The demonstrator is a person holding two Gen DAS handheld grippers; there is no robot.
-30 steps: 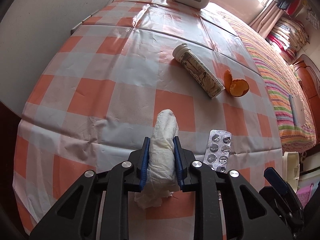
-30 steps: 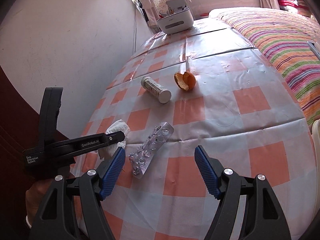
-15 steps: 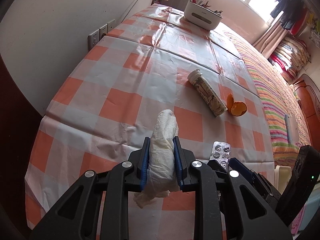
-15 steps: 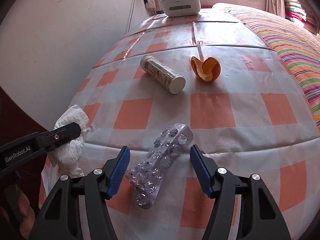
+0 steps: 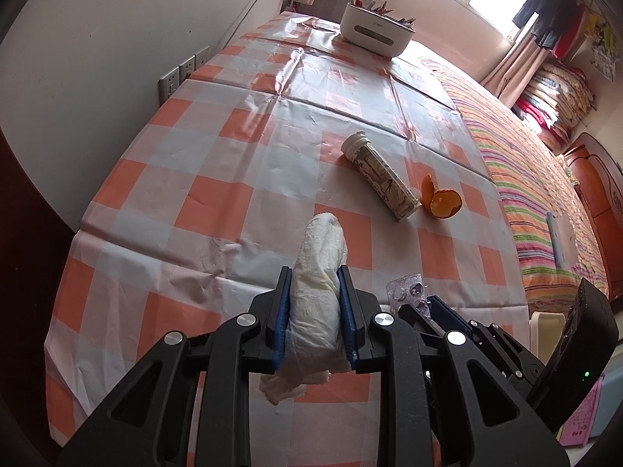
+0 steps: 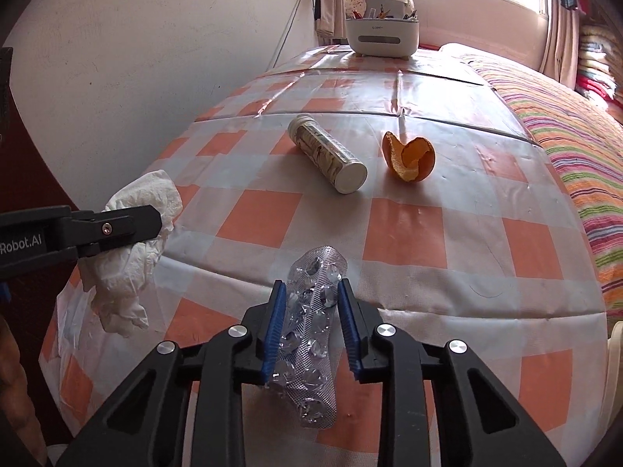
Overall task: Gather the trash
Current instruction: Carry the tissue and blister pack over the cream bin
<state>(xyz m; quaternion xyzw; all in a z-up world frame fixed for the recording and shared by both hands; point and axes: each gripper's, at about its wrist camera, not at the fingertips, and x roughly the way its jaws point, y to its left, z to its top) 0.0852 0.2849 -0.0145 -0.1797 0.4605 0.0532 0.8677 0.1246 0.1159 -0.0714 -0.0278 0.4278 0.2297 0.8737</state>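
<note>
The left gripper's [image 5: 314, 311] fingers are clamped on a crumpled white tissue [image 5: 317, 292], held above the near edge of the desk [image 5: 218, 202]. Just beside it, the right gripper [image 6: 309, 327] has just been closing its fingers on an empty silver blister pack [image 6: 311, 334] and now pinches it. Farther back on the checked cloth lie a capped tube [image 6: 329, 153] and, near it, an orange peel [image 6: 409, 155].
</note>
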